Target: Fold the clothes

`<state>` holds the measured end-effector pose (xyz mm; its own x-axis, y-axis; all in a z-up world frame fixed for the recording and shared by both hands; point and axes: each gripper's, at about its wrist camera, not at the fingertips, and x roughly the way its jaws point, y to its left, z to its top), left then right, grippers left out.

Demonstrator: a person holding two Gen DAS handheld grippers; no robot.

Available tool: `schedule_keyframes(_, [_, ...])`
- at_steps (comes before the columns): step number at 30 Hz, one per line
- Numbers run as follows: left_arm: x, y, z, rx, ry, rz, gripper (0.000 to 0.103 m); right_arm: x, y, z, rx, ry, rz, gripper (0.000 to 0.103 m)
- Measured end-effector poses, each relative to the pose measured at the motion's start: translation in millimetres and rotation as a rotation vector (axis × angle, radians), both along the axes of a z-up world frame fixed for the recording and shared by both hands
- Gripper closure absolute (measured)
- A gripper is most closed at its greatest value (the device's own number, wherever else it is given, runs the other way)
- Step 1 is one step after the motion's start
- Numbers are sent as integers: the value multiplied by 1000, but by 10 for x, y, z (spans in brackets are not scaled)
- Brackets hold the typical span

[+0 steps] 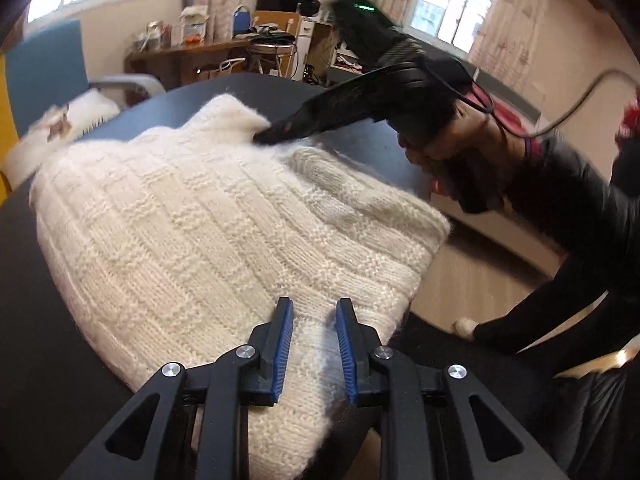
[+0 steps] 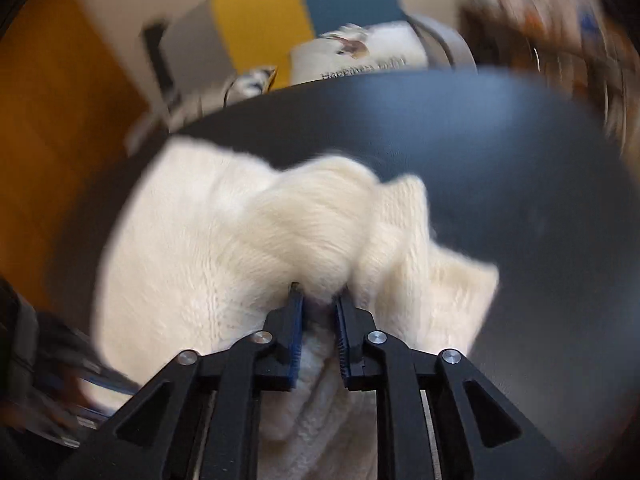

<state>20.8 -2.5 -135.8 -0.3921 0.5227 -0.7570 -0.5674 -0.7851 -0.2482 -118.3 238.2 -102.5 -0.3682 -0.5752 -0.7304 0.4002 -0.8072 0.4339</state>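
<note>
A cream knitted sweater (image 1: 180, 216) lies on a dark round table (image 1: 360, 148). In the left wrist view my left gripper (image 1: 315, 308) stands at the sweater's near edge, its blue pads closed on a fuzzy fold of the knit. My right gripper (image 1: 266, 136) reaches in from the right, held by a hand, with its tips buried in the sweater's far edge. In the blurred right wrist view the right gripper (image 2: 318, 296) pinches a raised bunch of the sweater (image 2: 224, 240) above the table (image 2: 500, 152). The left gripper (image 2: 80, 380) shows as a blur at the lower left.
A blue chair (image 1: 48, 68) with a white printed cushion (image 2: 360, 56) stands behind the table. A cluttered wooden desk (image 1: 192, 48) lines the back wall. The person's dark sleeve (image 1: 568, 188) and a cable (image 1: 568, 104) are at the right, over wooden floor (image 1: 480, 280).
</note>
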Motion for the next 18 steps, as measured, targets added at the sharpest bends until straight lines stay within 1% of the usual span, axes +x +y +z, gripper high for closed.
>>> schedule_keyframes(1, [-40,-28,7,24,-23,12,82,-29,82,-5,-76,-43,-7,70])
schedule_keyframes(2, [-78,-52,28,44,-32,25,82,-22,140,15,-114,-57,-21,69])
schedule_keyframes(4, [-135,-128,69,103,-51,60,82,104,240,129,-158,-39,7,69])
schedule_keyframes(6, [-180,-226,113,176,-70,101,82,289,290,228,-201,-38,75,66])
schedule_keyframes(7, [-216,-289,150,208,-77,124,82,384,312,277,-223,-39,110,61])
schedule_keyframes(8, [-244,-333,187,223,-75,141,82,459,270,294,-228,-42,149,60])
schedule_keyframes(10, [-263,-374,235,230,-54,160,82,675,194,279,-242,-81,254,59])
schedule_keyframes(13, [-316,-383,291,215,-28,183,82,925,65,179,-197,-117,345,57])
schedule_keyframes(15, [-394,-342,325,190,-12,190,82,1051,43,119,-159,-134,369,57])
schedule_keyframes(17, [-528,-286,392,173,3,176,82,1075,30,56,-177,-138,370,57])
schedule_keyframes(18, [-606,-223,395,152,10,156,82,1071,18,47,-198,-140,374,57])
